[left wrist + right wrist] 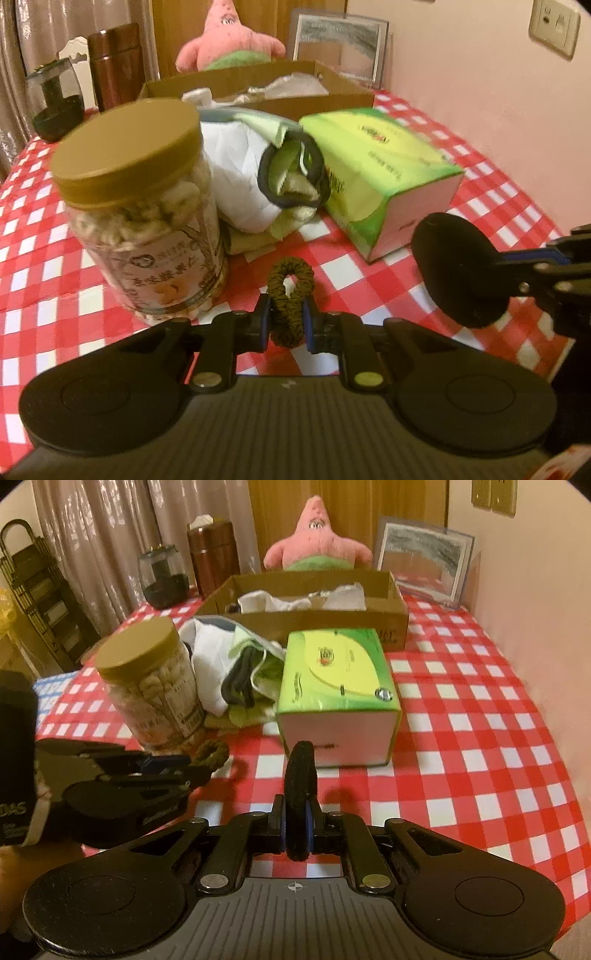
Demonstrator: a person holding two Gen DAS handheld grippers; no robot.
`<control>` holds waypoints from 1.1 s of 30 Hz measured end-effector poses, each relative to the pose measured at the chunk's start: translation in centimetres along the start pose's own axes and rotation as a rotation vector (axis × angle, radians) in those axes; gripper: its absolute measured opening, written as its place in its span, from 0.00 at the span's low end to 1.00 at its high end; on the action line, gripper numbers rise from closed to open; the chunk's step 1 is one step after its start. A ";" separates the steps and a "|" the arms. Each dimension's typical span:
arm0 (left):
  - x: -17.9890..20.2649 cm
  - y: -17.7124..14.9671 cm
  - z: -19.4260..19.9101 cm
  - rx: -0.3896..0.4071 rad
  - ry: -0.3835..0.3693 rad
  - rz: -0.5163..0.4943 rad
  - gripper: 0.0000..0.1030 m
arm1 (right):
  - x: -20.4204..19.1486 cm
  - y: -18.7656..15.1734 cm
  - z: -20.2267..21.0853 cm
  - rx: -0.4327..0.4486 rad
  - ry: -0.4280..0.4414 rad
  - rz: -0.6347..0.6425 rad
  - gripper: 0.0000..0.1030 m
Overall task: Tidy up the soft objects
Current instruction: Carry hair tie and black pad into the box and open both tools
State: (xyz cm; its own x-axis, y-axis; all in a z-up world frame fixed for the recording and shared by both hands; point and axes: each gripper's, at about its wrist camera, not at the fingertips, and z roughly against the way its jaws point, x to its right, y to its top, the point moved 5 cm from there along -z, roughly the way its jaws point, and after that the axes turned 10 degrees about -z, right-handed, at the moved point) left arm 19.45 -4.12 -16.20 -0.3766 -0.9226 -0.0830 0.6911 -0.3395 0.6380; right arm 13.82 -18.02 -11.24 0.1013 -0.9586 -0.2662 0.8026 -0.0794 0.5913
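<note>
Left claw (pixel 287 325) clamps an olive scrunchie (pixel 288 295) – right claw (pixel 298 827) clamps a black round pad (pixel 300 797) – both above the checkered table (pixel 480 738).

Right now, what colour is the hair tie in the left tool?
Olive-brown hair tie; clearest in the left wrist view.

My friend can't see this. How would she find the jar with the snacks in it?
Start at the cardboard box at the back of the checked table. Come forward past the white cloth pile to its left side, where the jar stands upright. It is the only clear container with a flat tan lid, unlike the green tissue box on the pile's other side.
</note>
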 end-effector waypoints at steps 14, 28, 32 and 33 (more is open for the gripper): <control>-0.1 3.1 7.6 0.097 -0.002 0.029 0.16 | -1.3 1.9 4.8 0.101 0.017 0.002 0.10; -0.2 6.7 11.7 0.178 -0.014 0.018 0.16 | -1.7 4.1 8.0 0.177 0.025 0.005 0.10; -0.7 7.8 12.1 0.185 -0.016 0.015 0.15 | -1.5 4.9 8.3 0.186 0.030 0.001 0.10; -0.9 8.1 12.1 0.186 -0.017 0.013 0.15 | -1.4 5.2 8.3 0.188 0.032 -0.003 0.10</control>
State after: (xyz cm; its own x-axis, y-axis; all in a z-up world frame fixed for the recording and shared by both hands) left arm 17.93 -3.83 -1.68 -0.3797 -0.9230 -0.0621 0.5706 -0.2865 0.7696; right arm 12.97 -19.38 -1.53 0.1200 -0.9494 -0.2903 0.6796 -0.1346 0.7212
